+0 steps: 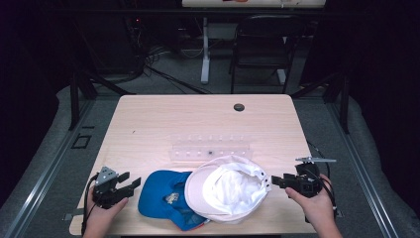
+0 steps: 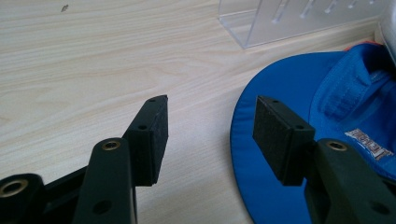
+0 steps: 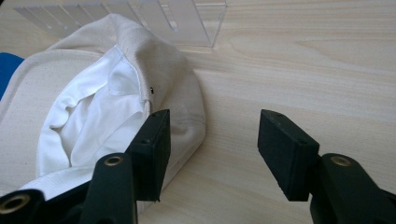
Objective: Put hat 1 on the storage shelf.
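Note:
A white cap (image 1: 228, 187) lies upside down near the table's front edge, partly over a blue cap (image 1: 163, 196) to its left. Behind both stands a clear plastic rack (image 1: 210, 148) with slots. My left gripper (image 1: 130, 182) is open just left of the blue cap (image 2: 327, 93), with one jaw above that cap's brim and nothing held. My right gripper (image 1: 277, 181) is open just right of the white cap (image 3: 93, 102), with one jaw at the cap's edge. The rack (image 2: 299, 18) (image 3: 154, 18) stands beyond each cap.
The wooden table (image 1: 163, 119) has a round cable hole (image 1: 239, 107) at the back. A black chair (image 1: 262, 44) and a white desk leg (image 1: 204, 49) stand on the floor beyond the table.

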A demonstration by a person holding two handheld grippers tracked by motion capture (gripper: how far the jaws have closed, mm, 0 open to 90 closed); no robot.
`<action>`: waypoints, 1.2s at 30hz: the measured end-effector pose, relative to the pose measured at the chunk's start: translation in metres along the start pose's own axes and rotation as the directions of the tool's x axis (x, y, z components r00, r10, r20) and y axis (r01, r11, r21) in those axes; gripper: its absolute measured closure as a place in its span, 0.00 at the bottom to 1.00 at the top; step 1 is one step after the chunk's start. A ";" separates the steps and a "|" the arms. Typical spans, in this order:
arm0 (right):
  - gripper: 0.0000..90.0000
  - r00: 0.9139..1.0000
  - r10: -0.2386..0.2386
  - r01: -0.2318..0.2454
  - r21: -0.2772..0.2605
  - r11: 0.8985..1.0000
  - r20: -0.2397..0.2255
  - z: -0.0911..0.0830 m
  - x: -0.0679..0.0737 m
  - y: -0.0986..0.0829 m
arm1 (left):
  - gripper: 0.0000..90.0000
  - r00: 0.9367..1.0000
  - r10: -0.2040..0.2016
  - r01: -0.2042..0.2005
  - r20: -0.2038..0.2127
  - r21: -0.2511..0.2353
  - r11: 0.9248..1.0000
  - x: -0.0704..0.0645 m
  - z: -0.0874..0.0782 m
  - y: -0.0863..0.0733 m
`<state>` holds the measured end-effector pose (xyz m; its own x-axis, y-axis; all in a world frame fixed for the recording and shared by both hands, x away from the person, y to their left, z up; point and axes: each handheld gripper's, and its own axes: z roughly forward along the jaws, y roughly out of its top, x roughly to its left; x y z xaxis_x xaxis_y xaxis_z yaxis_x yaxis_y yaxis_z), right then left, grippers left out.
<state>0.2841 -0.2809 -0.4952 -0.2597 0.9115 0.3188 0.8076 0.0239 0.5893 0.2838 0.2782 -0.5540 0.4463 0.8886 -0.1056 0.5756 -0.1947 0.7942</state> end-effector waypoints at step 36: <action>0.55 0.996 0.091 -0.084 0.263 0.961 -0.016 -0.001 0.027 0.037 | 0.51 1.000 0.000 0.000 0.000 0.018 1.000 0.000 0.003 -0.001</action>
<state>0.3061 -0.2554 -0.4643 -0.1929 0.9034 0.3829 0.9374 0.0544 0.3439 0.2852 0.2775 -0.5563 0.4465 0.8886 -0.1055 0.5877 -0.2023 0.7834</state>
